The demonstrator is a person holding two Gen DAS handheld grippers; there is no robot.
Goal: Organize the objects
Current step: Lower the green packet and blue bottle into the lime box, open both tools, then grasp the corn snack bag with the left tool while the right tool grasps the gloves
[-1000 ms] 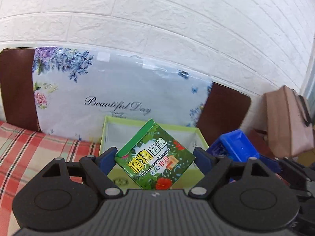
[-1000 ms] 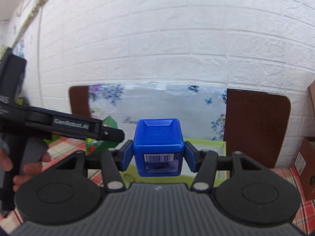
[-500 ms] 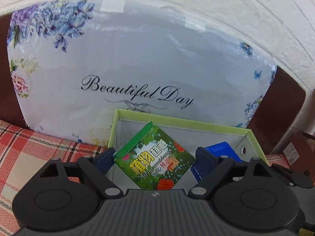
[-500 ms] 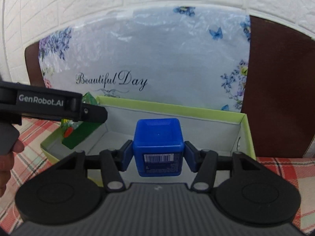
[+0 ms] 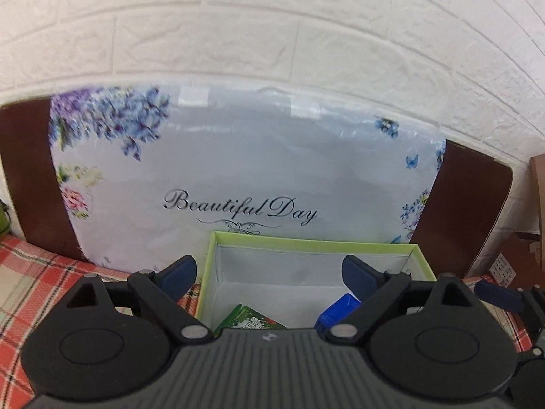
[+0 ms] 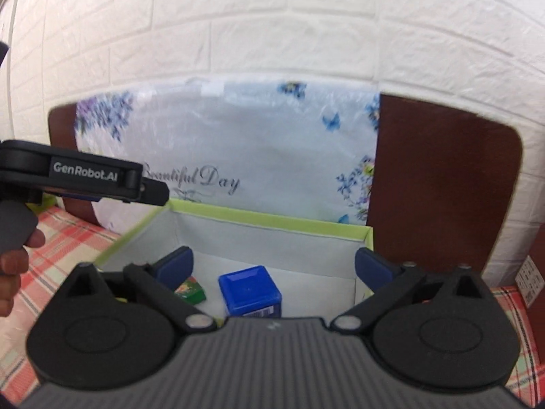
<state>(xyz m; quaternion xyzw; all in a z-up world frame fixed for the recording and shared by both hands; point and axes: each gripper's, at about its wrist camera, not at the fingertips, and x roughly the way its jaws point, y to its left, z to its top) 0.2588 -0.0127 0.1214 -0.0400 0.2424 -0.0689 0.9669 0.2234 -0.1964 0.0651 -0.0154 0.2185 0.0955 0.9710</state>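
Both claws, left (image 5: pixel 269 269) and right (image 6: pixel 274 264), now spread, have dropped green packet (image 5: pixel 252 320) and blue box (image 6: pixel 250 289) into the tray (image 6: pixel 265 220); plaid cloth (image 6: pixel 61 235), brick wall (image 6: pixel 272 27) at twelve o'clock.

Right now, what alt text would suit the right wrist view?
Open right tongs hover above a green-rimmed box holding a blue cube and a green packet. The left tongs reach in from the left, before a floral board.
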